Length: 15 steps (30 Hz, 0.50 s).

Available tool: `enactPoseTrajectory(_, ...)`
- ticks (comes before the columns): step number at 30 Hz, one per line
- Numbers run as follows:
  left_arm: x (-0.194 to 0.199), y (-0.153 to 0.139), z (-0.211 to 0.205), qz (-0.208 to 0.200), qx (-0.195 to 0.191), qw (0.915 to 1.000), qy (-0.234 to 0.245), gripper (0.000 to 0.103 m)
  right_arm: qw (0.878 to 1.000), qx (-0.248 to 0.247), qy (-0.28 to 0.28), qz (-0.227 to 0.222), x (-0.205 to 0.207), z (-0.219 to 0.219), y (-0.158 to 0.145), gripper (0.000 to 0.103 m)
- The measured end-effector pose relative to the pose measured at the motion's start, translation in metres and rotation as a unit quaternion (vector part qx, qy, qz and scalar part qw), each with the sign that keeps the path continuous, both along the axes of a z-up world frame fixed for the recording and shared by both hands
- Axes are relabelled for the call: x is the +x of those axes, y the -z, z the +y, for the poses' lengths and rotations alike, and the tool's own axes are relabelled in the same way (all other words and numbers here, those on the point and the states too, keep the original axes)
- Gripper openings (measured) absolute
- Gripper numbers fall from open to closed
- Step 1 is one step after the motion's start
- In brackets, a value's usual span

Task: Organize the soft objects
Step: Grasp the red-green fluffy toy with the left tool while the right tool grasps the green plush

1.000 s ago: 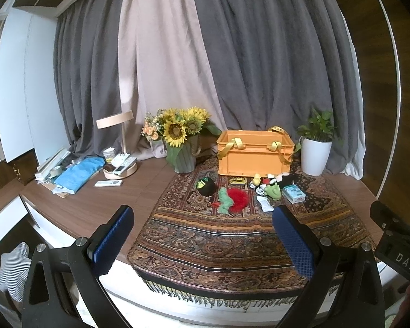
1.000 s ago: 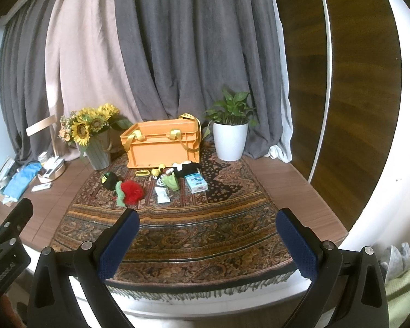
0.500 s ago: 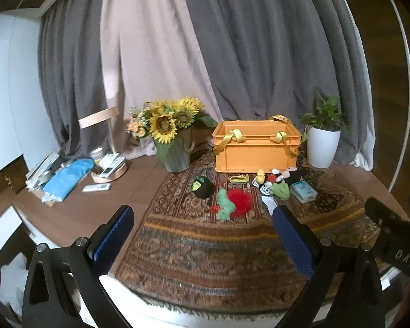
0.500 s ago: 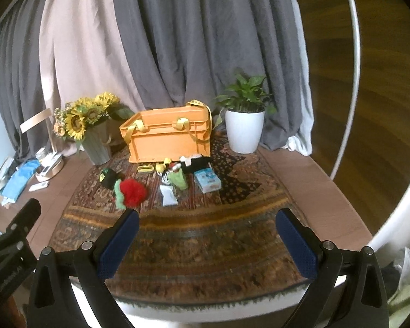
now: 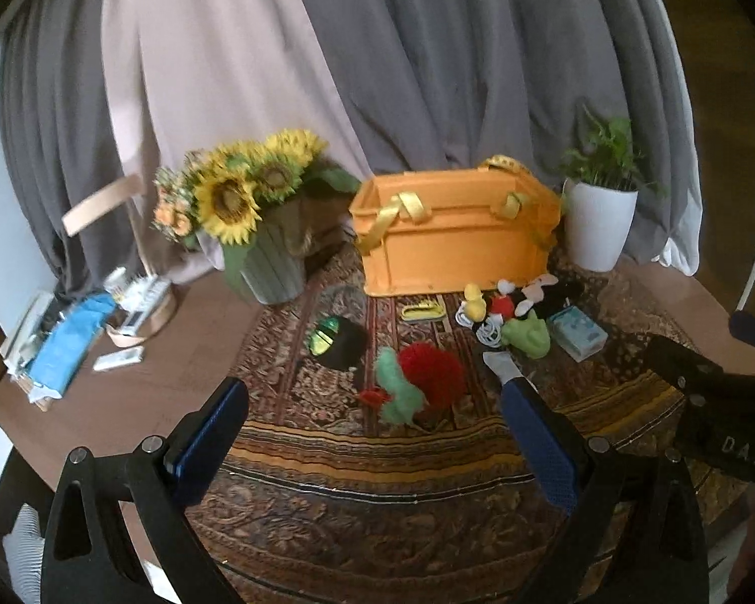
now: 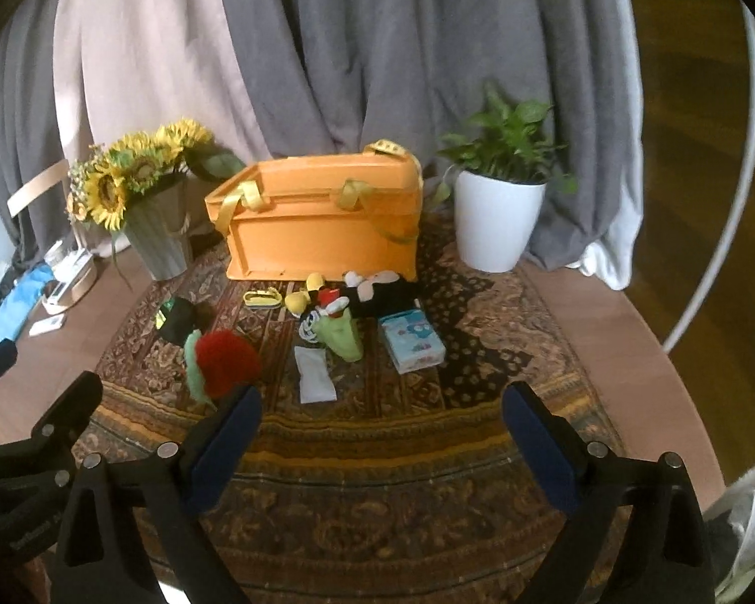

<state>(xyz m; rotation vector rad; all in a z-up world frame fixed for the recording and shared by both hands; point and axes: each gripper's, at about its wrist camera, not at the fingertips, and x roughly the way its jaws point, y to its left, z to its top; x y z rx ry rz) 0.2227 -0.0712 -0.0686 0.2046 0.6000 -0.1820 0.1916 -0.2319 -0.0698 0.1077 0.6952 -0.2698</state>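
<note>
While nothing is gripped, the scene is listed left to right:
Left gripper (image 5: 372, 433): fingers spread wide, held above the rug (image 5: 377, 478).
Toys (image 6: 224, 362): scattered before the orange crate (image 6: 322, 221).
Right gripper (image 6: 380, 433): fingers spread wide, empty.

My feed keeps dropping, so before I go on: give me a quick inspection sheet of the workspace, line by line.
Surface: patterned rug over a brown wooden table.
Job's things: orange crate at the back of the rug, open top; red pom-pom toy, green soft toy and a small plush pile lie loose in front of it.
Clutter: tissue pack, white sachet, black pouch.
Grippers: left claw and right claw both open, empty, short of the toys.
Cables: white cord coiled by the plush pile.
Surroundings: sunflower vase, white plant pot, grey curtains.
</note>
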Motion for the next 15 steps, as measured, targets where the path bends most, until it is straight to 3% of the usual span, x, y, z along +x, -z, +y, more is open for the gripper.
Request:
enactPoseTrajectory(10,0.051,0.021,-0.022,0.045,0.022,0.9987,-0.003,0.101,0.996,0.007,-0.085,0.036,0.074,-0.012,0.023,0.090)
enactPoseTrajectory(15,0.082,0.045,-0.023,0.090,0.009,0.9959,-0.009,0.099,0.991,0.007,-0.123,0.055,0.110,-0.014,0.041,0.084)
